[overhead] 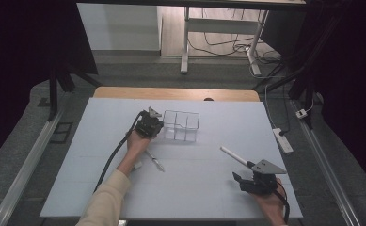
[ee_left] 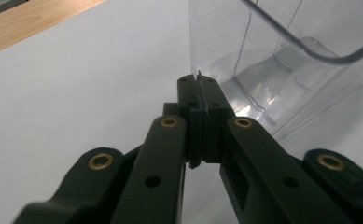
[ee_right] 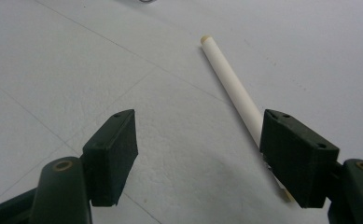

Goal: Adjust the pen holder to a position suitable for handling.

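Plainly unlabelled, white pen (ee_right: 230,84) lies beside clear organizer (overhead: 181,125).

Centre of the high view, a clear plastic organiser (overhead: 181,125) with thin dark edges stands on a pale blue-white table (overhead: 194,188), whose far edge shows light wood. Both the left gripper (ee_left: 198,81) and the right gripper (ee_right: 198,140) are black with brass-coloured rivets. At the right gripper view's upper right lies a white pen (ee_right: 230,88) with a cream tip; the sleeve (overhead: 106,197) at the high view's lower left is cream.
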A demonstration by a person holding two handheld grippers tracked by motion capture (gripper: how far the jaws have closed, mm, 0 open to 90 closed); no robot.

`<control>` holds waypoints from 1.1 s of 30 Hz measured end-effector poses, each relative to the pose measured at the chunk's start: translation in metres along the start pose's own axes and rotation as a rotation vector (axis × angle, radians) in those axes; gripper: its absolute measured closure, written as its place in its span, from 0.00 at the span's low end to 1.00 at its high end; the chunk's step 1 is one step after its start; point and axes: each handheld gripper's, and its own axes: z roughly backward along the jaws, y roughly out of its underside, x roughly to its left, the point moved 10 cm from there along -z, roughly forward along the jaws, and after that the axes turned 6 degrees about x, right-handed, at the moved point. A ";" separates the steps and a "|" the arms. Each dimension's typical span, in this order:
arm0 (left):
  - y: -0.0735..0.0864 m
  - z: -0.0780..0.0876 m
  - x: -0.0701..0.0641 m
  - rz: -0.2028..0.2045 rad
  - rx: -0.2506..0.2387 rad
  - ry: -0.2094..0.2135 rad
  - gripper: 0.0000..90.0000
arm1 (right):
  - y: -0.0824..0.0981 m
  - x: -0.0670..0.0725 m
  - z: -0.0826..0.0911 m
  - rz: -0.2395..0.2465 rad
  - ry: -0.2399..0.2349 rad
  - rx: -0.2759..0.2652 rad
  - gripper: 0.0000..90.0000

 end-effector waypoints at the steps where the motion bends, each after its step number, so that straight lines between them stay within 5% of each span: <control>1: 0.000 0.001 0.000 -0.002 -0.003 0.010 0.98 | 0.000 0.000 0.000 0.001 0.003 0.001 0.30; 15: -0.006 0.024 0.007 -0.032 -0.042 0.049 0.94 | -0.005 0.003 0.005 -0.004 -0.010 -0.020 0.30; 26: 0.002 0.043 0.010 -0.077 0.017 0.103 0.78 | 0.002 -0.001 0.002 -0.009 -0.007 0.002 0.30; 33: 0.007 0.052 -0.003 -0.175 0.051 0.123 0.68 | 0.003 -0.003 0.003 -0.011 -0.003 0.005 0.30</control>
